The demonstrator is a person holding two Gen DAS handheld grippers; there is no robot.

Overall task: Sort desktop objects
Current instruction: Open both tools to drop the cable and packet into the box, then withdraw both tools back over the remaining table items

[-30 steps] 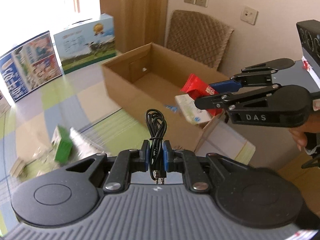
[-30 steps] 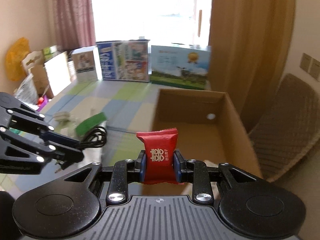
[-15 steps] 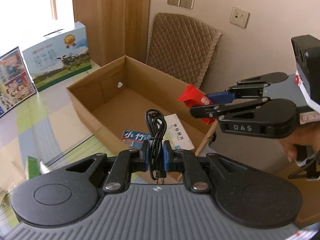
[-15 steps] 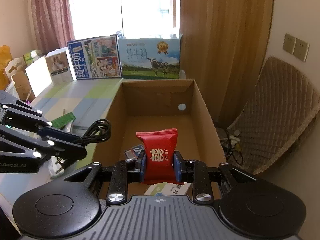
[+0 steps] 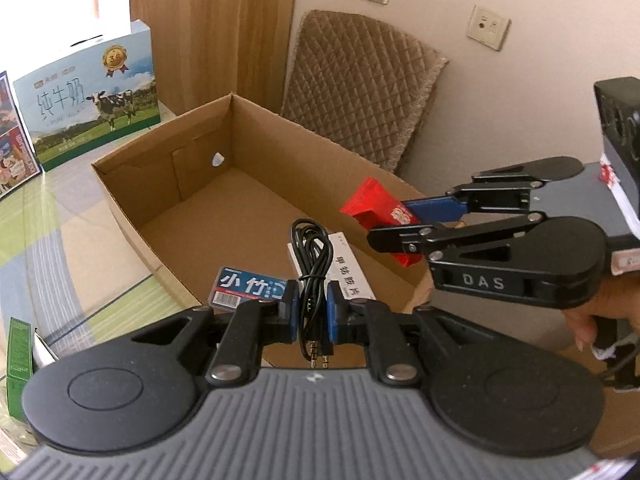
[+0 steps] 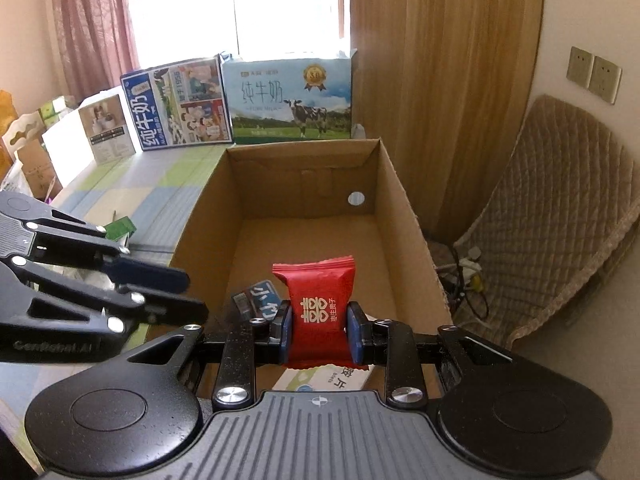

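My left gripper (image 5: 312,306) is shut on a coiled black audio cable (image 5: 312,256) and holds it over the near end of an open cardboard box (image 5: 132,216). My right gripper (image 6: 320,326) is shut on a red candy packet (image 6: 318,308) above the same box (image 6: 408,216); the packet also shows in the left wrist view (image 5: 370,204). On the box floor lie a blue packet (image 5: 248,290) and a white medicine box (image 5: 352,276). In the right wrist view the left gripper (image 6: 176,296) is at the left, and the cable is hidden.
Milk cartons (image 6: 288,100) stand behind the box on a checked tabletop (image 6: 132,184). A green packet (image 5: 18,344) lies on the table at left. A quilted chair (image 5: 360,88) stands by the wall at right.
Both grippers have moved forward over the box, still holding the cable and the candy. The box interior and the items on its floor now fill more of both views.
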